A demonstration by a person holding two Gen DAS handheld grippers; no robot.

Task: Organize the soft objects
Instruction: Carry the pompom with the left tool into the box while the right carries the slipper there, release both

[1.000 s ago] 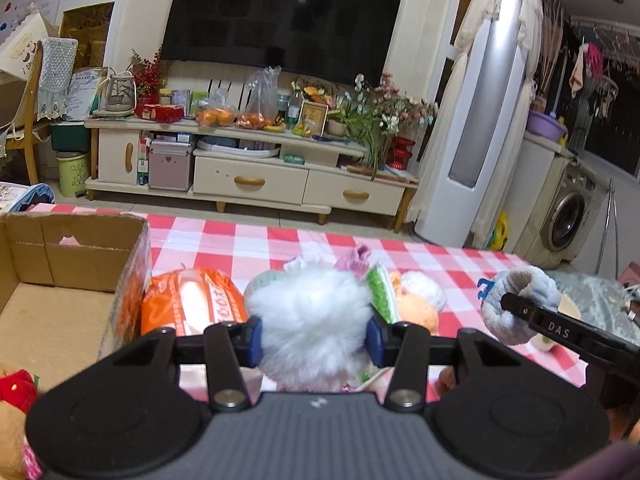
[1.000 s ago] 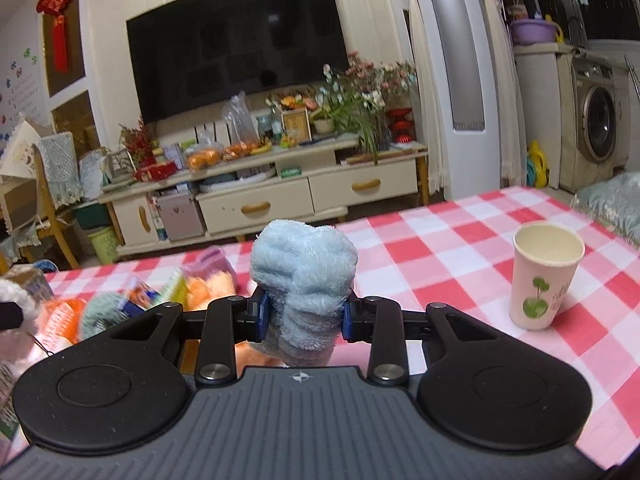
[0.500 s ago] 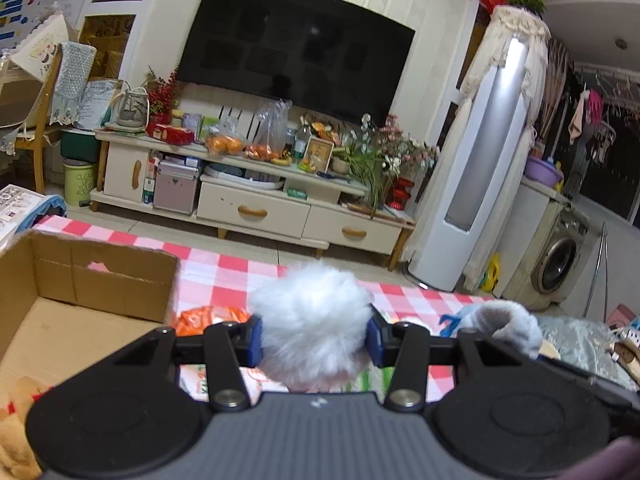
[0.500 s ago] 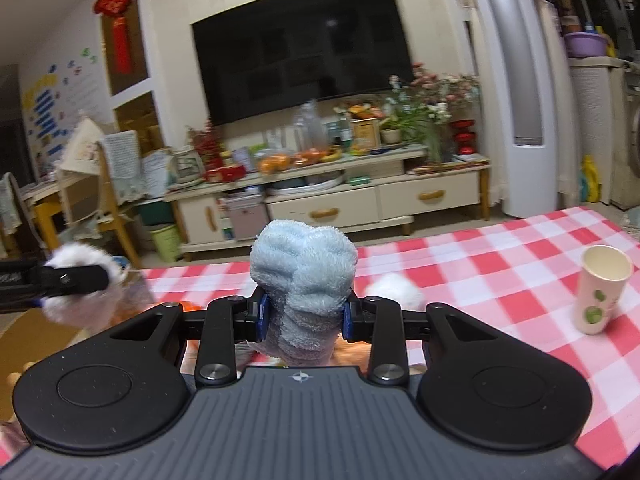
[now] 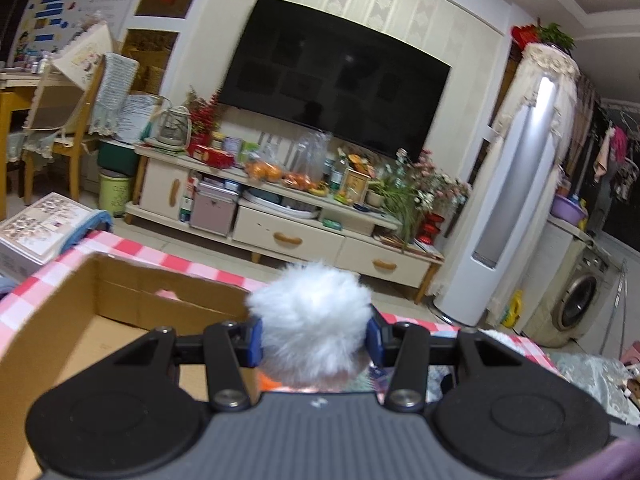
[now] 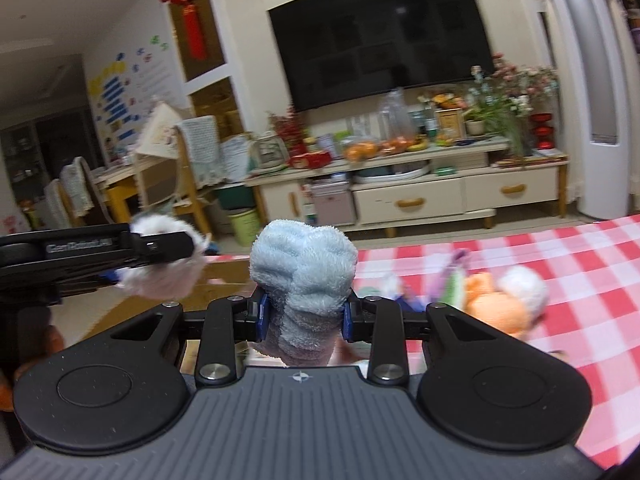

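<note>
White fluffy fur pompom (image 5: 310,320): pinched between the two blue pads of the left tool (image 5: 314,338), squeezed at its sides, held in the air at the near right part of the open brown cardboard box (image 5: 116,304). Same ball shows in the right wrist view as a pale fuzzy lump (image 6: 160,264) at the tip of the left tool's black arm, above the box wall.

Light blue terry-cloth plush, paw-shaped (image 6: 304,276): clamped between the pads of the right tool (image 6: 304,316), top bulging above the jaws, lower part hanging down behind the tool body. It sits to the right of the box, close to its wall.

Step in hand, as judged: carry both soft items over the box and drop them in.

Notes for doing it well:
- Bring each tool fully past the box wall before spreading the jaws; the box floor looks largely bare in the left view, so there is room.
- The two tools are near each other; release one at a time, left first since it is nearer the opening.
- The fur may cling to the pads. Open wide and pause before pulling away.
- Lower before release; light items can bounce off the rim.

Remaining on the red-and-white checked tabletop (image 6: 540,264): an orange-and-white plush toy (image 6: 504,300) and a few blurred small items beside it, still to be collected.
</note>
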